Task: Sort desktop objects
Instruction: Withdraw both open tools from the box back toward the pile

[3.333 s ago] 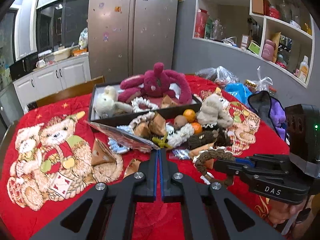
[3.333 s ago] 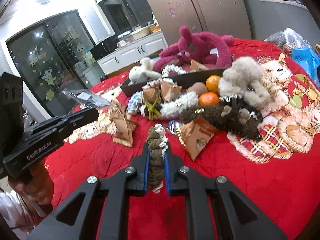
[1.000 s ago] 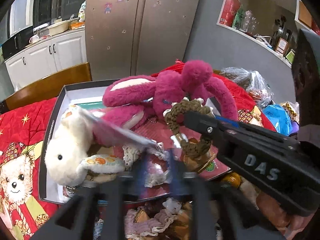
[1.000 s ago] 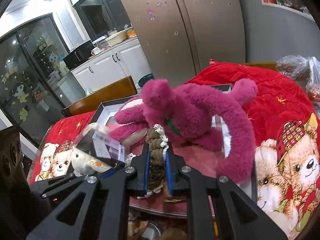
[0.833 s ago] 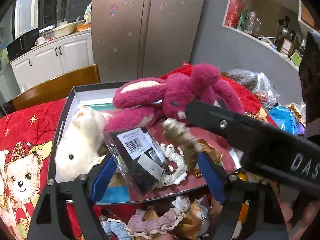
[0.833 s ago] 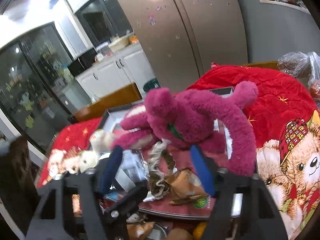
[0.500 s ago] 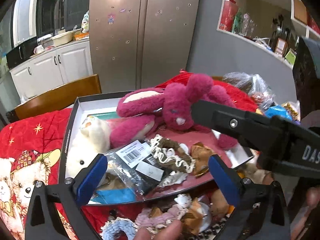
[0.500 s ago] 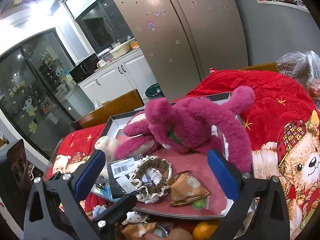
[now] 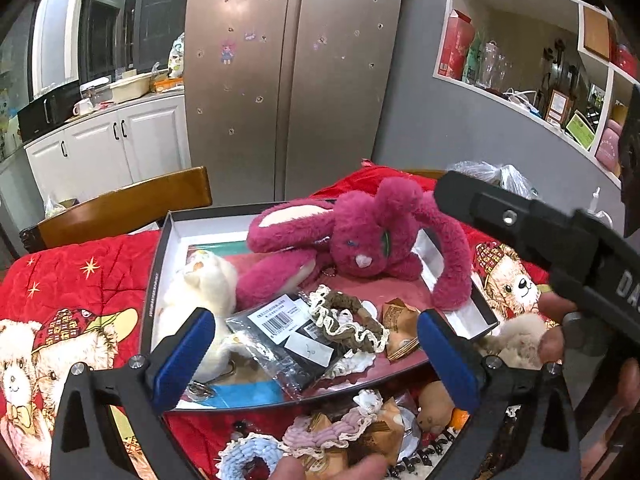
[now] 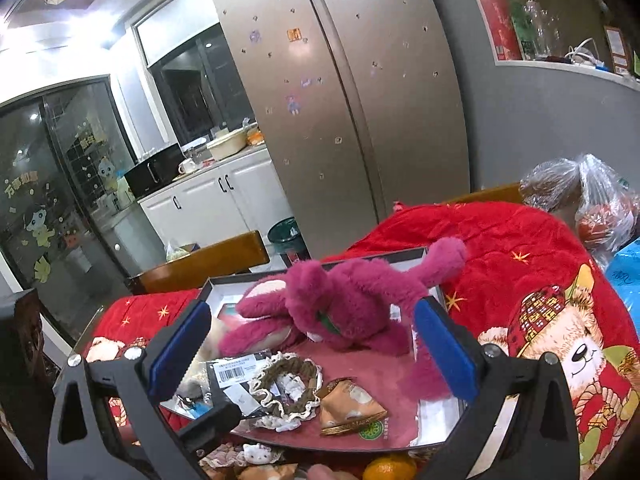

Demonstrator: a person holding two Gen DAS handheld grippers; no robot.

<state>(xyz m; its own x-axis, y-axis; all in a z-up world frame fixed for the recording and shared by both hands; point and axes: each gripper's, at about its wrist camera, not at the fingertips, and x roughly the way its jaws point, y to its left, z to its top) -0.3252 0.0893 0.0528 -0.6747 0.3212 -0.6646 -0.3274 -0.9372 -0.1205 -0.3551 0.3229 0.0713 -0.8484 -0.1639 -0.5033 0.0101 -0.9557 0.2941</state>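
Note:
A dark shallow box (image 9: 154,280) (image 10: 430,430) on the red table holds a magenta plush rabbit (image 9: 360,240) (image 10: 352,300), a cream plush toy (image 9: 204,284), a clear packet with a barcode label (image 9: 280,332) (image 10: 234,374), a brown lace-edged scrunchie (image 9: 348,322) (image 10: 288,382) and a brown snack pack (image 9: 400,328) (image 10: 348,404). My left gripper (image 9: 316,356) is open and empty above the box's near edge. My right gripper (image 10: 312,348) is open and empty over the box; its body also shows in the left wrist view (image 9: 560,248).
In front of the box lie pink (image 9: 324,432) and blue (image 9: 248,456) scrunchies, snack packs and an orange (image 10: 390,468). A wooden chair (image 9: 124,208) stands behind the table. Plastic bags (image 10: 588,200) sit at the far right. A fridge stands behind.
Both grippers carried their items to the box and opened. The packet and the brown scrunchie now lie in the box. Both grippers have since drawn back and up a little.

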